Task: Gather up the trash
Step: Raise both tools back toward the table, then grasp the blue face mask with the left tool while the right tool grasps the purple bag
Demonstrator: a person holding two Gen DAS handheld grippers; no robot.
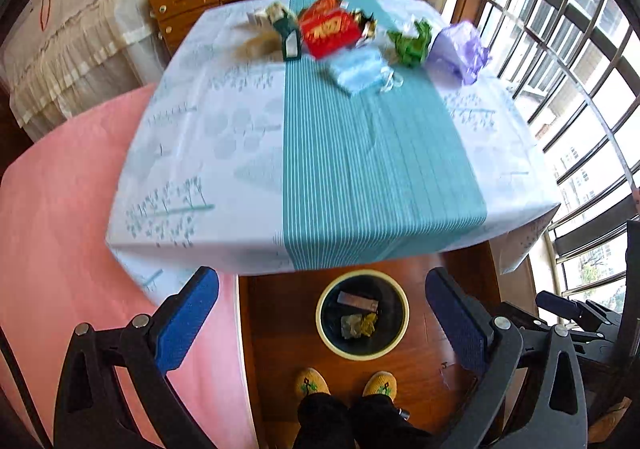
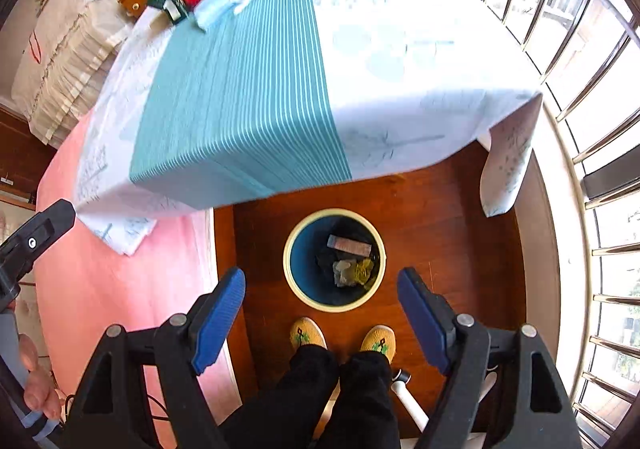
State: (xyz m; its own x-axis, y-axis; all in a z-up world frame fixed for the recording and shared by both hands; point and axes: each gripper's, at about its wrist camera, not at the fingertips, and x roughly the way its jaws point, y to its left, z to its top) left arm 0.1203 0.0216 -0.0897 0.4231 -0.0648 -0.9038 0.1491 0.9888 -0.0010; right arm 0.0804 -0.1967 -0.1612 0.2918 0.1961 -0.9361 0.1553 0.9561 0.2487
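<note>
While both tools hung low over the floor, the left gripper [image 1: 322,313] and the right gripper [image 2: 320,313] each stood with blue pads wide apart and nothing between them. Below them, at lower centre of both views, sat the round bin [image 2: 294,281], already holding a brown wrapper [image 2: 349,245] and some crumpled scraps. Most of the trash was well away, along the top of the frames at the far end of the table [image 1: 224,153]: a red packet [image 1: 328,29], a blue face mask [image 1: 358,69], a green wad [image 1: 410,41], a lilac bag [image 1: 460,45] and a dark green carton [image 1: 290,39]. I judged this the pause between a drop and the next pick; the next move called for a long reach across the cloth, probably to the mask, the nearest piece.
</note>
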